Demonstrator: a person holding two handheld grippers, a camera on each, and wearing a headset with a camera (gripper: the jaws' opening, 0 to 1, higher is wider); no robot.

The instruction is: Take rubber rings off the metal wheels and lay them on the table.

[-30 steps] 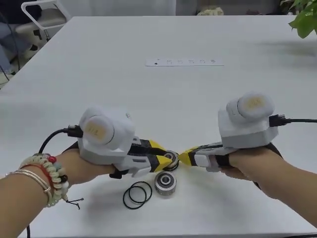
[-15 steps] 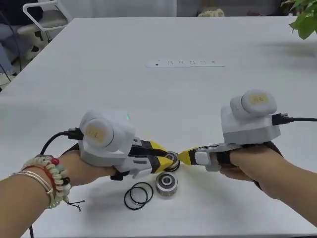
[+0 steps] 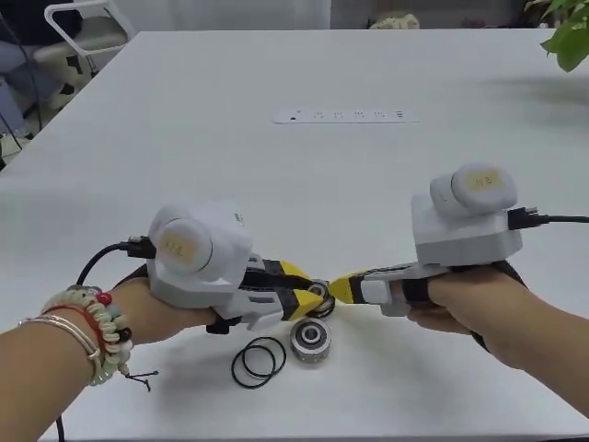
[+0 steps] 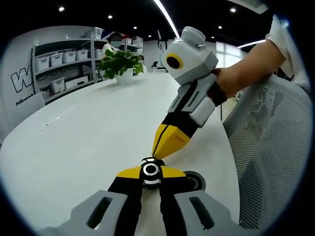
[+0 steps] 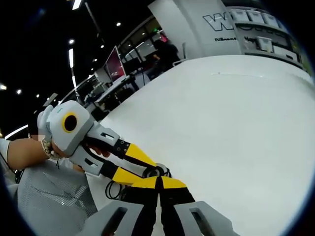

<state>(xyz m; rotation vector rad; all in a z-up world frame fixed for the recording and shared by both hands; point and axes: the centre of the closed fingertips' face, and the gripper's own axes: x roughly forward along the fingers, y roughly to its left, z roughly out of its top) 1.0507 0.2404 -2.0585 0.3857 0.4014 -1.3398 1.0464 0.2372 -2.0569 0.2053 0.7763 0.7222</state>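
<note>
Left gripper [image 4: 150, 173] clamps a metal wheel [image 4: 150, 170]; right gripper [image 5: 158, 181] (jaws closed) seemingly pinches its rubber ring [image 4: 150, 162] — a slipping pinch could fling it off the bench [image 3: 368, 184].

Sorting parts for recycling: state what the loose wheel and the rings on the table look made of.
Wheel: apparently metal, silvery and glossy, with glints on its rim. Rings: probably rubber, thin, matte black, no glints.
</note>
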